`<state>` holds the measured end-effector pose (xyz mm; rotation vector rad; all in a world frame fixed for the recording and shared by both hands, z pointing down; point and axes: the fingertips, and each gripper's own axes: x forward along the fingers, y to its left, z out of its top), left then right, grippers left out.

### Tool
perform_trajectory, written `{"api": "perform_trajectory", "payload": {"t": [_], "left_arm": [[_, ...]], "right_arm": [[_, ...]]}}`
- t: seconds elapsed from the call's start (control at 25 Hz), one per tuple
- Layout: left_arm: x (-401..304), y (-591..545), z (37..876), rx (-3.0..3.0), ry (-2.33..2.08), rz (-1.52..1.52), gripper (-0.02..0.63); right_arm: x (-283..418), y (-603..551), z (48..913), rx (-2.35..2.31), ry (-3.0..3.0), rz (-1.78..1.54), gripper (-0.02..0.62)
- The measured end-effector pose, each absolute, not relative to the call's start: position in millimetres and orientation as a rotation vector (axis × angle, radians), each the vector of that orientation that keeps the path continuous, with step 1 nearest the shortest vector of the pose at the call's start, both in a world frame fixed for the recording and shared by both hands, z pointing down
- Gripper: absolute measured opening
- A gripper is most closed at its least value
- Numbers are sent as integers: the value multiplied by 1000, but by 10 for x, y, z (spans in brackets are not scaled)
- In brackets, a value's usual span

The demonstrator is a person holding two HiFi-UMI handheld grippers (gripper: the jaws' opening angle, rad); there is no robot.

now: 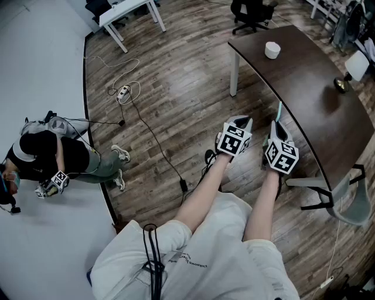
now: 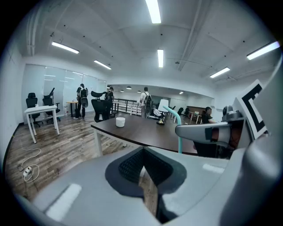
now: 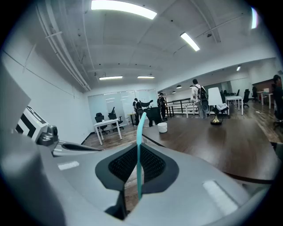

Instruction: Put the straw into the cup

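Note:
A teal straw (image 3: 139,150) stands upright between the jaws of my right gripper (image 3: 138,170), which is shut on it; its bent tip (image 1: 279,109) pokes out ahead of the right gripper (image 1: 278,130) in the head view. The straw (image 2: 178,128) also shows at the right of the left gripper view. A small white cup (image 1: 272,50) sits on the dark curved table (image 1: 310,94), far ahead of both grippers; the cup (image 2: 120,122) and cup (image 3: 162,127) show small in both gripper views. My left gripper (image 1: 241,126) is shut with nothing in it, held over the floor beside the right one.
A brass desk lamp (image 1: 345,73) stands at the table's right end. A grey chair (image 1: 343,196) sits by the near table edge. A cable and power strip (image 1: 123,91) lie on the wooden floor. A person (image 1: 53,158) crouches at left. White desks (image 1: 126,14) stand far back.

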<state>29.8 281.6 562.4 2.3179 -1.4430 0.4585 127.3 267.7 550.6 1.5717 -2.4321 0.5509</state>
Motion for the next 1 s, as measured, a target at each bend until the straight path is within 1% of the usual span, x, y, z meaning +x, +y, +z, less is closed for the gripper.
{"api": "perform_trajectory", "payload": {"t": [0.48, 1.0], "left_arm": [[305, 2613, 5688, 2319, -1416, 456, 2], [245, 2057, 5652, 2325, -1397, 461, 1]], "right_arm": [[1169, 2400, 5576, 1521, -2468, 551, 46], [1139, 1860, 5601, 1500, -2504, 598, 46]]}}
